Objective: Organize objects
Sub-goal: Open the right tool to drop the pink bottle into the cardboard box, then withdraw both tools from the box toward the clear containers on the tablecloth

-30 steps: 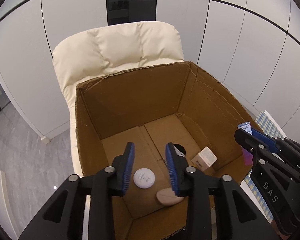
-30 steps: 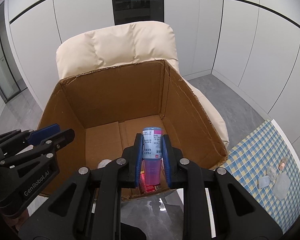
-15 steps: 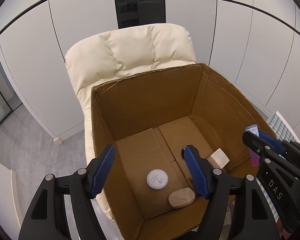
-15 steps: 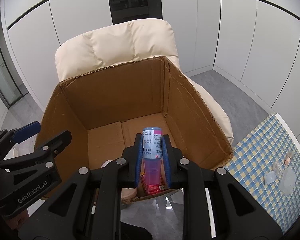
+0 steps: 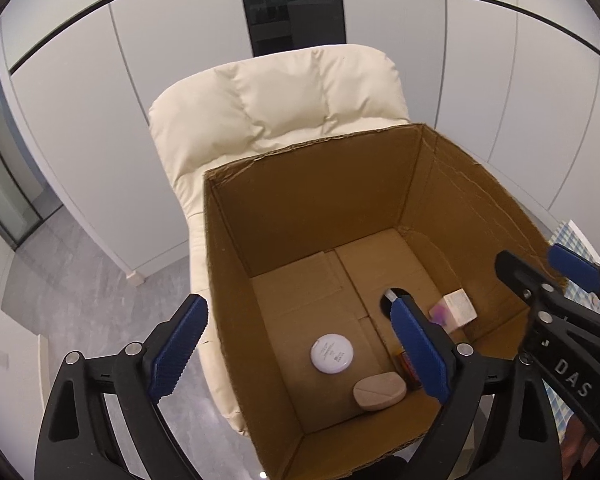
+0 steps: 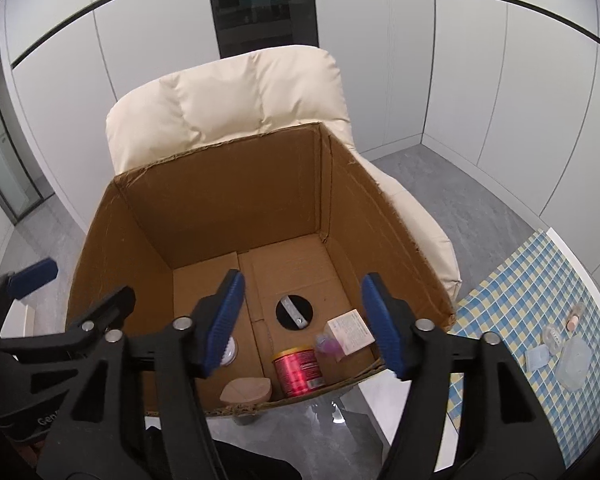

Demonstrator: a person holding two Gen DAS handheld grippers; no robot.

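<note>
Lying below wide-open, empty right hand-held gripper (image 6: 304,316): pink bottle (image 6: 327,345) inside cardboard box (image 6: 236,192).

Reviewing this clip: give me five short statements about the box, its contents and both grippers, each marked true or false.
1. The right gripper clamps a pink bottle. False: its jaws are open and empty.
2. The left gripper is open. True.
3. A red can lies inside the cardboard box. True.
4. The white round compact sits on the checkered cloth. False: it lies on the box floor.
5. The box sits on the grey floor. False: it rests on a cream armchair.
</note>
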